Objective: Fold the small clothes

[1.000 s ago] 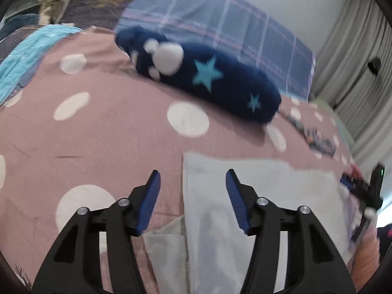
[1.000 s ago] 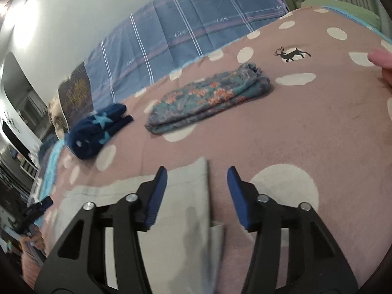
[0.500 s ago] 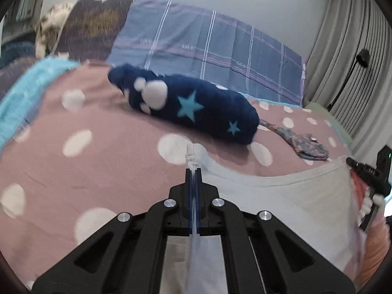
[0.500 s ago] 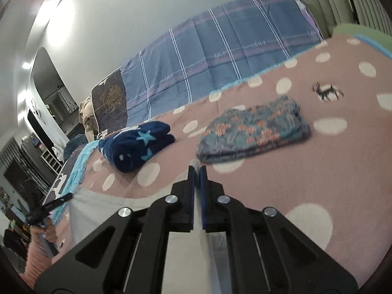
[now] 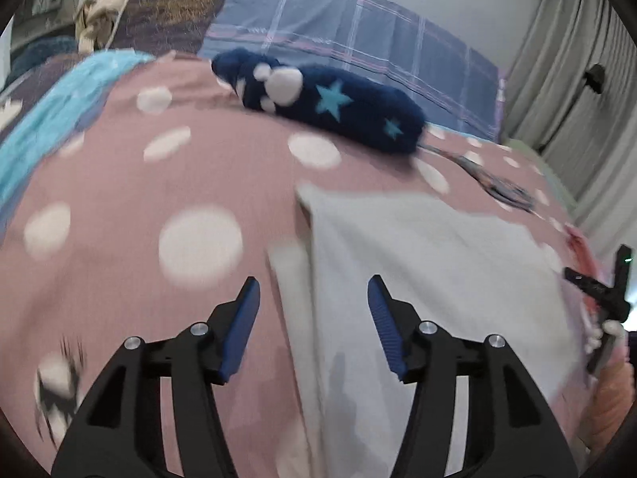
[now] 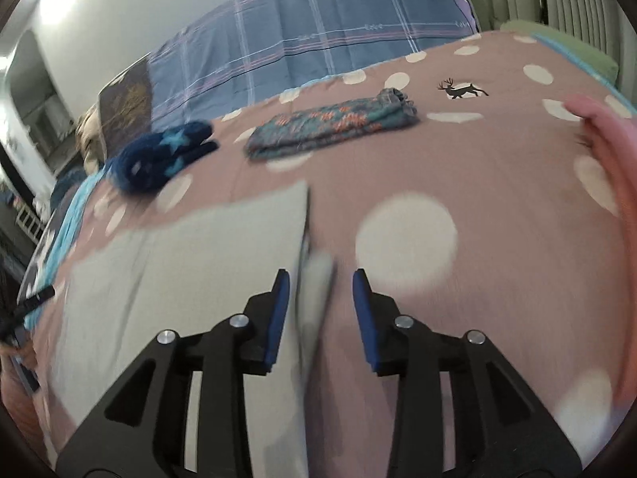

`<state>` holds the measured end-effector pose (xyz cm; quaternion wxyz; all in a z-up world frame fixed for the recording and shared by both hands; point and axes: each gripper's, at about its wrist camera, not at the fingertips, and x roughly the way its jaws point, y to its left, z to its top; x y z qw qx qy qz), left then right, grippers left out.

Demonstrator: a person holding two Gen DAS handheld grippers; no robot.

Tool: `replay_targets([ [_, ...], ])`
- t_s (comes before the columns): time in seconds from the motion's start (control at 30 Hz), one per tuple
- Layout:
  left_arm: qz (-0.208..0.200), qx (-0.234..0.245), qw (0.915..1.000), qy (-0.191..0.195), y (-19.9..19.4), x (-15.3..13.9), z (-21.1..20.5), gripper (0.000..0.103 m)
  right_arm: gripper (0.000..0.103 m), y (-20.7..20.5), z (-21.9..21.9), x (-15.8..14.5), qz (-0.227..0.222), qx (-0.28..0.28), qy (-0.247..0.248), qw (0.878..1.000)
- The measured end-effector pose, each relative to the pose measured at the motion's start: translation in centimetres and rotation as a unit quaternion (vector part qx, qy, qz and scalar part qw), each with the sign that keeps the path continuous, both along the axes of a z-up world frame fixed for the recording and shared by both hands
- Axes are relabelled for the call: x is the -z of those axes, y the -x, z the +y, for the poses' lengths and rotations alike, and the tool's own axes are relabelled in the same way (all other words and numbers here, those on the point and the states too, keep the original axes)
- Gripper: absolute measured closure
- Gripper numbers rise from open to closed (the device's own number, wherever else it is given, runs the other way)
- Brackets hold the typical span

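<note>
- The pale grey garment [image 5: 430, 263] lies flat on the pink dotted bedspread [image 5: 167, 175], nearer the cameras than the navy star bundle [image 5: 330, 107], with bedspread showing between the two.
- The left gripper [image 5: 313, 320] has its jaws spread wide and holds nothing; it hangs over the garment's left edge, one finger above the bedspread and the other above the cloth.
- The right gripper [image 6: 320, 310] is likewise parted and empty, straddling the garment's right edge, where a narrow flap of cloth sticks out between its fingers.
- Judging by the lie of the cloth, one fold is laid: an upper layer sits on a lower one, and slivers of the lower layer peek out at both side edges.
- The step in hand looks like the release after laying that fold; both tools are clear of the cloth.
- The next move probably calls for a fresh grip on two corners or an edge, then carrying it across to halve the garment again.
- A folded floral piece [image 6: 330, 127] lies beyond the navy star bundle's right side, apparently finished.
- The cloth looks thin, soft and mostly smooth; both views are motion-blurred.
</note>
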<state>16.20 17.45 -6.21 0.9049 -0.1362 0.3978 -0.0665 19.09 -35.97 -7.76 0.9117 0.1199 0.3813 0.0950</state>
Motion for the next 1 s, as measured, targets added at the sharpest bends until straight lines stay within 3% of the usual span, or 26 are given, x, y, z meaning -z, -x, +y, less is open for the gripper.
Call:
replay_targets([
  [0.23,0.051,0.022,0.9979,0.033,7.9,4.0,-2.1,0.048,0.054,9.1,2.0,1.6,-0.008,-0.038,-0.022,0.999],
  [0.3,0.047,0.030,0.9984,0.011,9.2,4.0,-2.8,0.089,0.053,10.3,2.2,2.7,0.004,-0.041,-0.041,0.998],
  [0.33,0.059,0.030,0.9974,0.029,9.7,3.8,-2.8,0.099,0.053,10.7,2.3,3.3,0.010,-0.037,-0.041,0.998],
  [0.4,0.042,0.006,0.9982,0.043,10.9,2.3,-2.5,0.100,0.053,11.5,2.5,4.0,0.015,-0.016,-0.024,0.999],
  [0.47,0.006,0.009,0.9997,0.024,12.3,-0.4,-2.8,0.102,0.053,12.1,2.4,3.8,0.014,-0.009,-0.025,1.000],
  [0.53,-0.001,0.018,0.9998,-0.001,12.8,-1.4,-3.2,0.102,0.052,12.9,2.1,3.5,0.009,-0.006,-0.034,0.999],
  [0.67,0.083,-0.021,0.9942,-0.065,11.5,2.7,-2.1,0.102,0.052,13.8,1.5,3.8,0.012,0.000,-0.043,0.999],
  [0.7,0.092,-0.035,0.9937,-0.053,11.7,3.8,-1.3,0.102,0.052,14.2,1.3,3.8,0.011,0.001,-0.045,0.999],
  [0.8,0.072,-0.054,0.9956,-0.023,12.6,3.1,-0.6,0.098,0.052,15.0,1.1,4.0,0.011,0.004,-0.040,0.999],
  [0.87,0.036,-0.050,0.9975,-0.035,12.9,1.3,-1.4,0.086,0.052,15.4,1.1,4.1,0.012,0.003,-0.038,0.999],
  [1.0,-0.012,0.003,0.9988,-0.048,12.8,-1.3,-5.4,0.073,0.052,15.3,0.6,3.8,0.007,0.005,-0.051,0.999],
])
